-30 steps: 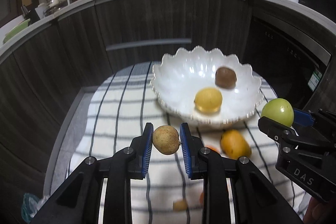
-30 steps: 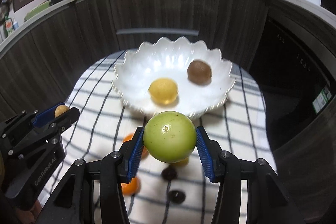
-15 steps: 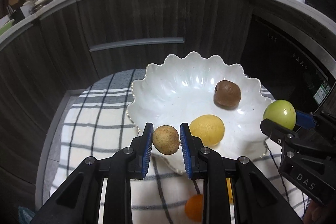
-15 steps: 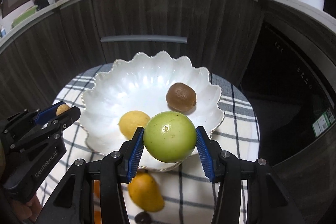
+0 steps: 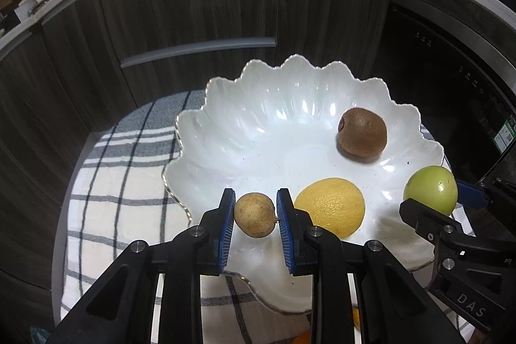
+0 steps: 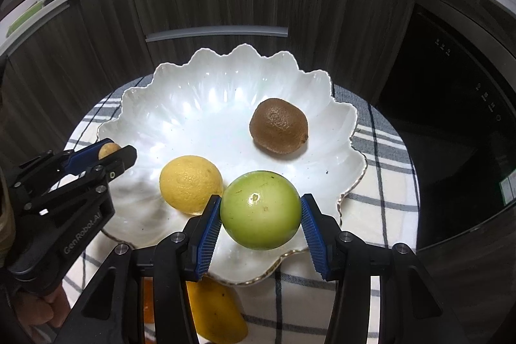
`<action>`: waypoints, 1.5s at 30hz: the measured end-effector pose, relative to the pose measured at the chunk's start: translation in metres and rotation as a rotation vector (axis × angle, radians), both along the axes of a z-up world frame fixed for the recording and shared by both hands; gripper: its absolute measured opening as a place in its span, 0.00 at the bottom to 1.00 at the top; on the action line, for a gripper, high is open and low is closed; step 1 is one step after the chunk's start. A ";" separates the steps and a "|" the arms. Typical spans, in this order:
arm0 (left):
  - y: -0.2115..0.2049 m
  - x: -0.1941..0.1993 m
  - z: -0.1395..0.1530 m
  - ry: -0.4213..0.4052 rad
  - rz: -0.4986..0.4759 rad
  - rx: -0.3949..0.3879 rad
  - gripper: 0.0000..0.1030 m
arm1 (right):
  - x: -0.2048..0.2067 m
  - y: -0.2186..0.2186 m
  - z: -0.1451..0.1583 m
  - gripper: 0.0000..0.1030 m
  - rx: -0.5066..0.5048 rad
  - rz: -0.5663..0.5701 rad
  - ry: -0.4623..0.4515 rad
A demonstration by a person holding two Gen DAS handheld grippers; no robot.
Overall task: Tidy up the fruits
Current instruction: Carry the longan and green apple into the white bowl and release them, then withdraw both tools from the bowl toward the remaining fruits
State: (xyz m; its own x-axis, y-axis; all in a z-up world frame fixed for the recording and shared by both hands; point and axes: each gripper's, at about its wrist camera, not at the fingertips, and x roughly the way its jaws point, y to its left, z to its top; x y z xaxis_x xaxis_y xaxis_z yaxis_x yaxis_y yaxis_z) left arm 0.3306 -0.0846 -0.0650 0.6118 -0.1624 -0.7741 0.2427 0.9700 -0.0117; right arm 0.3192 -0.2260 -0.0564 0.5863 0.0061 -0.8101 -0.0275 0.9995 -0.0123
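A white scalloped bowl sits on a checked cloth and holds a yellow lemon and a brown kiwi. My left gripper is shut on a small tan round fruit over the bowl's near left rim; it also shows in the right wrist view. My right gripper is shut on a green apple over the bowl's near right side.
The checked cloth covers a round table. A yellow-orange fruit and an orange one lie on the cloth below the bowl's near rim. Dark cabinet fronts curve behind, with kitchenware on the counter above.
Both grippers have moved forward with their fruits, from over the cloth to over the bowl's near rim. The bowl now looks larger and closer.
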 end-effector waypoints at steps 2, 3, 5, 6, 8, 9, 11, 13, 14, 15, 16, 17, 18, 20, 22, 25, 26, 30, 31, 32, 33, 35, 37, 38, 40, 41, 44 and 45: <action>0.000 0.001 -0.002 0.005 0.004 -0.002 0.28 | 0.001 0.001 -0.001 0.49 -0.003 0.004 0.003; 0.001 0.001 -0.002 0.008 0.008 -0.003 0.34 | 0.002 0.001 -0.002 0.49 -0.004 0.006 0.005; 0.002 0.000 -0.001 0.003 0.017 -0.001 0.45 | 0.004 0.002 -0.003 0.49 -0.001 0.007 0.013; 0.003 -0.001 0.000 -0.002 0.024 0.005 0.53 | 0.004 0.002 -0.004 0.49 -0.001 0.007 0.016; 0.005 -0.002 0.002 -0.007 0.027 0.011 0.55 | 0.004 0.002 -0.004 0.49 -0.008 0.002 0.020; 0.006 -0.003 0.003 -0.009 0.025 0.012 0.55 | 0.004 0.002 -0.003 0.51 -0.012 -0.001 0.018; 0.007 -0.004 0.005 -0.015 0.029 0.021 0.58 | 0.001 0.002 0.001 0.61 -0.032 -0.012 -0.006; 0.009 -0.006 0.008 -0.022 0.040 0.027 0.65 | -0.001 0.003 0.007 0.73 -0.055 -0.026 -0.036; 0.010 -0.008 0.010 -0.028 0.045 0.028 0.70 | -0.003 0.003 0.011 0.76 -0.064 -0.033 -0.051; 0.012 -0.010 0.014 -0.037 0.055 0.031 0.73 | -0.004 0.003 0.015 0.76 -0.072 -0.043 -0.065; 0.013 -0.012 0.017 -0.044 0.062 0.034 0.76 | -0.005 0.002 0.018 0.77 -0.075 -0.051 -0.074; 0.015 -0.015 0.021 -0.052 0.069 0.036 0.79 | -0.006 0.002 0.020 0.78 -0.076 -0.056 -0.080; 0.016 -0.017 0.024 -0.060 0.073 0.036 0.82 | -0.008 0.001 0.023 0.78 -0.075 -0.062 -0.087; 0.019 -0.024 0.033 -0.081 0.078 0.041 0.85 | -0.013 -0.001 0.029 0.78 -0.075 -0.070 -0.097; 0.020 -0.031 0.041 -0.095 0.072 0.048 0.86 | -0.019 -0.001 0.032 0.78 -0.071 -0.074 -0.101; 0.020 -0.045 0.053 -0.119 0.058 0.067 0.87 | -0.032 -0.003 0.040 0.78 -0.064 -0.082 -0.111; 0.020 -0.051 0.058 -0.131 0.055 0.075 0.88 | -0.036 -0.004 0.043 0.78 -0.064 -0.085 -0.115; 0.020 -0.071 0.071 -0.145 0.053 0.078 0.88 | -0.057 -0.006 0.055 0.78 -0.056 -0.092 -0.139; 0.020 -0.075 0.073 -0.146 0.055 0.076 0.88 | -0.063 -0.006 0.058 0.78 -0.055 -0.092 -0.146; 0.020 -0.080 0.076 -0.144 0.059 0.073 0.88 | -0.067 -0.005 0.061 0.78 -0.055 -0.092 -0.152; 0.020 -0.084 0.077 -0.142 0.061 0.067 0.88 | -0.072 -0.005 0.063 0.78 -0.057 -0.092 -0.160; 0.020 -0.093 0.080 -0.141 0.063 0.061 0.88 | -0.080 -0.005 0.068 0.78 -0.059 -0.093 -0.172; 0.020 -0.101 0.081 -0.143 0.063 0.063 0.88 | -0.089 -0.006 0.072 0.78 -0.056 -0.097 -0.183; 0.019 -0.106 0.081 -0.143 0.064 0.064 0.88 | -0.093 -0.007 0.074 0.78 -0.053 -0.100 -0.187; 0.019 -0.114 0.080 -0.137 0.066 0.062 0.88 | -0.100 -0.009 0.075 0.78 -0.049 -0.102 -0.191; 0.019 -0.117 0.079 -0.134 0.066 0.060 0.88 | -0.105 -0.010 0.076 0.78 -0.048 -0.102 -0.192; 0.017 -0.129 0.077 -0.132 0.070 0.055 0.88 | -0.114 -0.012 0.074 0.78 -0.047 -0.106 -0.190; 0.017 -0.133 0.076 -0.133 0.071 0.055 0.88 | -0.118 -0.012 0.073 0.78 -0.046 -0.106 -0.189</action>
